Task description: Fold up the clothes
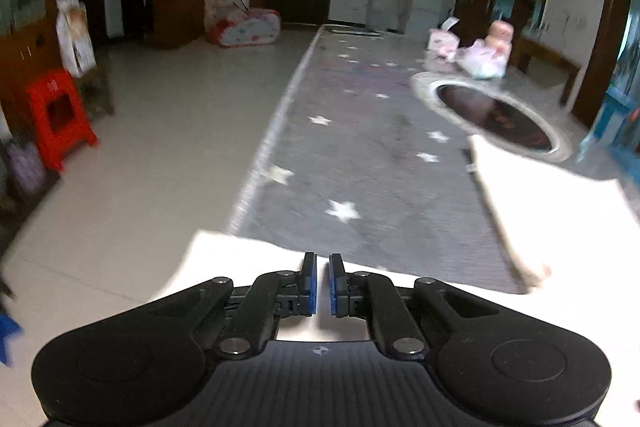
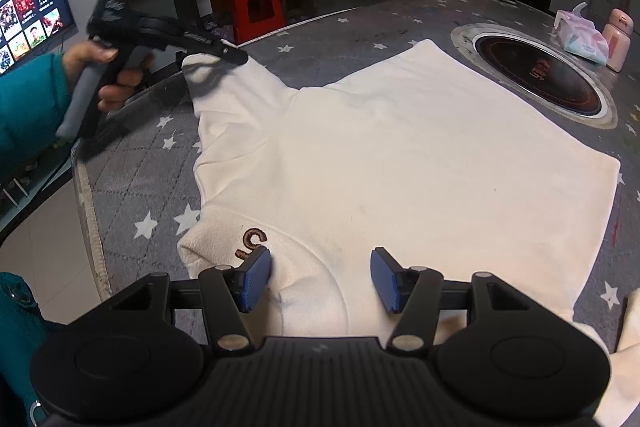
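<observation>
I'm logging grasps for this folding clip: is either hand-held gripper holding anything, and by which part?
The left hand-held gripper is shut on the white sweatshirt at the end of its sleeve. The right hand-held gripper is open, holding nothing.

Sweater [image 2: 400,155] on table [image 2: 132,179], cooktop [image 2: 536,75] behind it

From my left gripper [image 1: 323,269], pads nearly together over white garment [image 1: 256,259] cloth. Beyond it the star-patterned tablecloth [image 1: 360,163]; the round cooktop [image 1: 494,117] sits far right, a red stool [image 1: 58,117] far left.
</observation>
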`<state>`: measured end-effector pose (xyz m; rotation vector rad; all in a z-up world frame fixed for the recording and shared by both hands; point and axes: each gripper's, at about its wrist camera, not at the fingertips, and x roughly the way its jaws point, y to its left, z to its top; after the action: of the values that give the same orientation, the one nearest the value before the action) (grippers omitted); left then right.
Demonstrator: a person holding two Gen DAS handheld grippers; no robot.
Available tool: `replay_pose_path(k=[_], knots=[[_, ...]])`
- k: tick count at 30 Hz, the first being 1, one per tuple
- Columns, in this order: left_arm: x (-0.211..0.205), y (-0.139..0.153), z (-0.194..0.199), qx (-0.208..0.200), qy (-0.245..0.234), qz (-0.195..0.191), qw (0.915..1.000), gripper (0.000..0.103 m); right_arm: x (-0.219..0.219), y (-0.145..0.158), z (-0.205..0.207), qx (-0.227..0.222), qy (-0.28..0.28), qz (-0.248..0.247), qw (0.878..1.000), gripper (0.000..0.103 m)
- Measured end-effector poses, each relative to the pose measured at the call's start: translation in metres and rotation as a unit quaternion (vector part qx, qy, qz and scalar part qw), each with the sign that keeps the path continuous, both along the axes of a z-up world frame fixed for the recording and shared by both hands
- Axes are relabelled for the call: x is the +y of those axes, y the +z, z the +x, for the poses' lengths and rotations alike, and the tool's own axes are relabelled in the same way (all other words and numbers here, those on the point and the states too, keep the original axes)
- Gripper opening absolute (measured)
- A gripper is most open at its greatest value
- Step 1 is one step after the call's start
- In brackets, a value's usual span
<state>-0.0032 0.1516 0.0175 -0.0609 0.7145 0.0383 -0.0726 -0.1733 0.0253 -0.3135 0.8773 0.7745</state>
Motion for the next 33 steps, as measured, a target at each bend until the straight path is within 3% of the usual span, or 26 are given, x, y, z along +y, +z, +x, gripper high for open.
replay_pose_path(k=[3,12,18,23,28,33], knots=[[0.003,-0.003,0.004,-0.005,0.002,0.025,0.9997,0.008,-0.002,0.0,0.0,0.002,0.001,0.0,1.0,0.057],[0.008,0.01,-0.008,-0.012,0.008,-0.002,0.9999,0.01,-0.006,0.001,-0.008,0.0,0.007,-0.01,1.0,0.058],[-0.04,0.029,-0.044,-0.036,-0.09,-0.009,0.9953,0.01,-0.004,0.009,-0.011,-0.008,0.011,0.004,1.0,0.058],[-0.074,0.016,-0.073,-0.009,-0.164,-0.007,0.9863,0.01,-0.002,0.004,-0.011,0.001,0.014,0.001,1.0,0.058],[-0.076,0.003,-0.103,0.0,-0.183,0.037,0.9825,0.011,-0.008,0.003,-0.018,0.005,0.016,-0.003,1.0,0.058],[-0.068,0.008,-0.109,0.014,-0.165,0.061,0.9843,0.012,-0.016,0.007,-0.021,0.003,0.008,0.005,1.0,0.058]])
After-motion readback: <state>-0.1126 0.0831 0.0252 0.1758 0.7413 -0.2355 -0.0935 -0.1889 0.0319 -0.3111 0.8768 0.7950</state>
